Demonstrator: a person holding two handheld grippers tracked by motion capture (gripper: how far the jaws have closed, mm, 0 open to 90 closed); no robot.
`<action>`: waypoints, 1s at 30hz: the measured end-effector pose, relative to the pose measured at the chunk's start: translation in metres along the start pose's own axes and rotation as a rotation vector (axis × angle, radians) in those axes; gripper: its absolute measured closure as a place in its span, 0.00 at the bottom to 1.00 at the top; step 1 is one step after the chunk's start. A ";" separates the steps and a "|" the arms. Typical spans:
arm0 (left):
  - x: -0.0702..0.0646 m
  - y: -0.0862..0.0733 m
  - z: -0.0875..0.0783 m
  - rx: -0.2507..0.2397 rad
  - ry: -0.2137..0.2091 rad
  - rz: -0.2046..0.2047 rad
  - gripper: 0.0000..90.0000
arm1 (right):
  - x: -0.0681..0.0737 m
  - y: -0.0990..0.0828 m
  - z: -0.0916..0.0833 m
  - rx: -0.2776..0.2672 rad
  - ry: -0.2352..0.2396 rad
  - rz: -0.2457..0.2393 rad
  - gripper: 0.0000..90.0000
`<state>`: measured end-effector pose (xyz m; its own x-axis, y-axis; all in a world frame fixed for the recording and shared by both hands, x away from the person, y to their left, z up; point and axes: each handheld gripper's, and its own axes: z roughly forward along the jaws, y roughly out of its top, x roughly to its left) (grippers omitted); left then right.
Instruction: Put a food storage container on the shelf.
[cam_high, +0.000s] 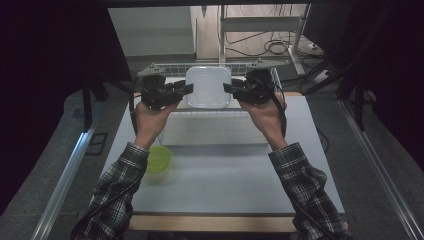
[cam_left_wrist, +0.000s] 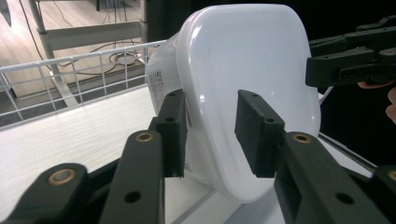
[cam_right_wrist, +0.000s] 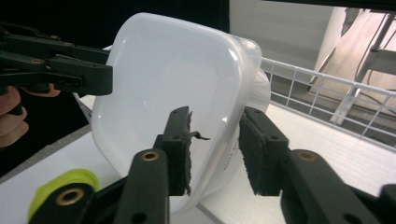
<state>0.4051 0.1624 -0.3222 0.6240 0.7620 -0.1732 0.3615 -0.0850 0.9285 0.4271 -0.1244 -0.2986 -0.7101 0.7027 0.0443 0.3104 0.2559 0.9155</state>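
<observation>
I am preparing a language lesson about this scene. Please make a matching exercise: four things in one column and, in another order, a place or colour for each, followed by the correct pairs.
Things:
1. white square plastic container
2. small lime-green plastic bowl
3. white wire basket
4. left claw

Descriptions:
A. at the container's left edge
B. on the table near the left sleeve
C. between the two claws
D. at the far side of the table, behind the container

Pairs: 1-C, 2-B, 3-D, 4-A
</observation>
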 end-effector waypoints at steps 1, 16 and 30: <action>0.001 0.000 0.001 -0.001 -0.001 -0.002 0.70 | 0.000 0.000 0.000 0.000 0.000 0.000 0.70; 0.017 0.005 0.015 0.033 -0.019 -0.064 0.55 | -0.002 0.000 0.020 0.015 -0.079 -0.032 0.61; 0.021 0.014 0.029 0.052 0.118 0.001 0.51 | -0.006 0.002 0.027 0.000 -0.075 0.016 0.60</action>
<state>0.4434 0.1589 -0.3225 0.5395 0.8320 -0.1295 0.3983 -0.1167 0.9098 0.4489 -0.1103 -0.3075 -0.6559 0.7543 0.0293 0.3212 0.2438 0.9151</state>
